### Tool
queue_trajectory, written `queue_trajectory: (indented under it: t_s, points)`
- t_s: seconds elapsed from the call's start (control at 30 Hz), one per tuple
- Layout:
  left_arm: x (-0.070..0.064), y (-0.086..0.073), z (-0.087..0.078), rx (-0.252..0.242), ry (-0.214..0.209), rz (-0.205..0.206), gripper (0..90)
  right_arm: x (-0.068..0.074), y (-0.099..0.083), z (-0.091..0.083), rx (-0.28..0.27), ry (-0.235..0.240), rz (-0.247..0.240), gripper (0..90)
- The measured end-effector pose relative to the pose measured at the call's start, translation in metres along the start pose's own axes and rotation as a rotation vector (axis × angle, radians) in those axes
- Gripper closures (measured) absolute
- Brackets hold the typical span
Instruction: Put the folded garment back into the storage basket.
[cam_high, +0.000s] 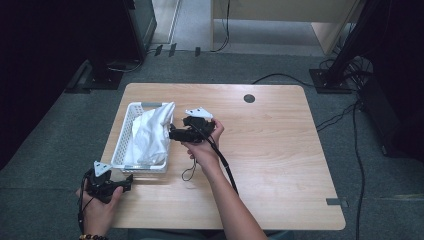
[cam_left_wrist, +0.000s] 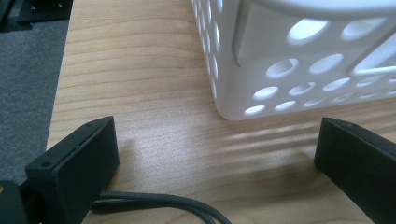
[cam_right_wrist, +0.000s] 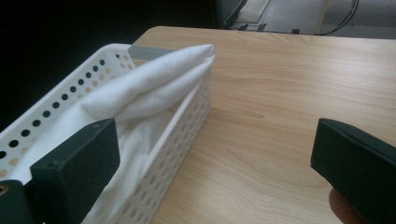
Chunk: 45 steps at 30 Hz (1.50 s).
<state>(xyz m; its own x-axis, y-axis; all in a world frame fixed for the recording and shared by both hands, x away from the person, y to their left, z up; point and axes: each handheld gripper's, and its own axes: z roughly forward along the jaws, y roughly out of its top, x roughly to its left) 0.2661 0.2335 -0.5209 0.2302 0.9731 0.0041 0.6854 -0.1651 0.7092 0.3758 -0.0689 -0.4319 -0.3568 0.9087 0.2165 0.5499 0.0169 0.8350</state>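
Observation:
A white perforated basket (cam_high: 122, 141) sits on the left part of the wooden table, and a crumpled white cloth (cam_high: 151, 134) lies in it, spilling over its right rim. My right gripper (cam_high: 172, 134) hovers just right of the basket, jaws wide apart and empty. In the right gripper view the cloth (cam_right_wrist: 154, 88) rises above the basket wall (cam_right_wrist: 175, 140). My left gripper (cam_high: 129, 181) rests near the table's front left corner, open, pointing at the basket's near corner (cam_left_wrist: 243, 93). Nothing sits between its jaws, and its cable (cam_left_wrist: 159, 203) lies on the wood.
The wooden table (cam_high: 280, 150) has a dark round hole (cam_high: 249, 98) near its back edge. Grey carpet surrounds it, with cables (cam_high: 357, 150) on the floor at right and dark stands behind.

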Motion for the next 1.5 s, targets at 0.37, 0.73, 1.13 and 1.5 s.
queue_trajectory:
  t_s: [0.37,0.73,1.13,1.5]
  points:
    - [0.000,0.000,0.000,0.000,0.000,0.000,0.0,-0.017,-0.014,0.002,0.017,-0.029,0.020,0.5]
    - [0.000,0.000,0.000,0.001,0.000,0.002,0.0,-0.024,-0.034,0.011,0.046,-0.047,0.030,0.4]
    - [0.000,0.000,0.000,0.001,0.000,0.002,0.0,-0.028,-0.055,0.017,0.085,-0.060,0.029,0.6]
    - [0.000,0.000,0.000,0.001,0.000,0.002,0.0,-0.033,-0.073,0.020,0.120,-0.093,0.001,0.6]
